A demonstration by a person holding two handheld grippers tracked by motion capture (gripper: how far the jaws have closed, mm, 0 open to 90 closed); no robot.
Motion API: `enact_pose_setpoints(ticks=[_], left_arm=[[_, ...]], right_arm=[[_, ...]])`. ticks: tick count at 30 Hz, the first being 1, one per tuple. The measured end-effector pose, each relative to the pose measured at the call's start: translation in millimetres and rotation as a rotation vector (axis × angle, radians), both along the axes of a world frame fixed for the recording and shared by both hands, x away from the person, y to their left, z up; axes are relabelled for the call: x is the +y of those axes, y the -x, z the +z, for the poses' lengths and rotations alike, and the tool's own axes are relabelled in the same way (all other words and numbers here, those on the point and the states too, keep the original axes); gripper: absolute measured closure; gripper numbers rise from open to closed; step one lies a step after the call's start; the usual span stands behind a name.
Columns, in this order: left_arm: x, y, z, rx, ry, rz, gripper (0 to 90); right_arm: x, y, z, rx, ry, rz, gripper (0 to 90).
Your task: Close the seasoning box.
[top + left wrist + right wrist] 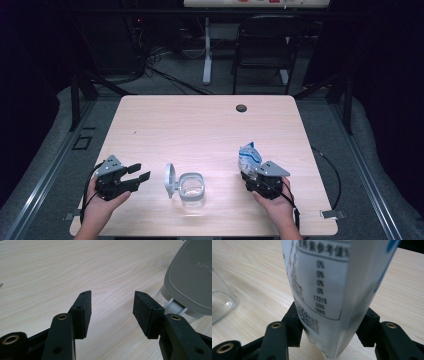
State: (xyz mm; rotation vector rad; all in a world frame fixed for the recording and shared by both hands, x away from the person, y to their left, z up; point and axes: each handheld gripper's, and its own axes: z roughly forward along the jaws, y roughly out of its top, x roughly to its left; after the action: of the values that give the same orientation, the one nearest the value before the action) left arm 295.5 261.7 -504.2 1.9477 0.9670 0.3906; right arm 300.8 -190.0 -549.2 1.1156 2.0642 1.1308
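Note:
A clear square container (191, 190) stands near the table's front edge, its grey lid (170, 180) swung up on the left side. My left gripper (142, 171) rests left of it, open with nothing between its fingers. In the left gripper view the left gripper (112, 296) points past the lid (191, 275), which rises at the right. A white and blue printed bag (249, 156) stands upright to the right of the container, with my right gripper (253, 175) shut on its lower part. In the right gripper view both pads of the right gripper (332, 315) press on the bag (324, 277).
The light wooden table (200, 125) has a dark cable hole (241, 108) near its far edge. The container's clear wall (219, 307) shows at the left in the right gripper view. Beyond the table stand a dark chair (267, 45) and a white desk leg (207, 55).

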Motion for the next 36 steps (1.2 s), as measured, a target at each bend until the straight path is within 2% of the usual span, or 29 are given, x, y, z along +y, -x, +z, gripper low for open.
enact_pose_setpoints(ticks=[7,13,27,36], left_arm=[[3.5,0.0,2.3,-0.002,0.005,0.012,49.8],[2.9,-0.4,1.0,0.002,0.004,0.009,49.8],[2.7,-1.5,-0.5,0.008,-0.004,0.010,49.8],[3.4,-1.7,-0.9,0.008,-0.004,0.008,49.8]], right_arm=[[8.6,-0.3,3.6,0.014,0.029,0.049,47.5],[12.1,-3.3,7.6,0.011,0.022,0.105,47.5],[33.0,-12.2,12.8,0.015,0.120,0.214,47.5],[47.0,-15.1,17.8,0.004,0.180,0.244,47.5]])
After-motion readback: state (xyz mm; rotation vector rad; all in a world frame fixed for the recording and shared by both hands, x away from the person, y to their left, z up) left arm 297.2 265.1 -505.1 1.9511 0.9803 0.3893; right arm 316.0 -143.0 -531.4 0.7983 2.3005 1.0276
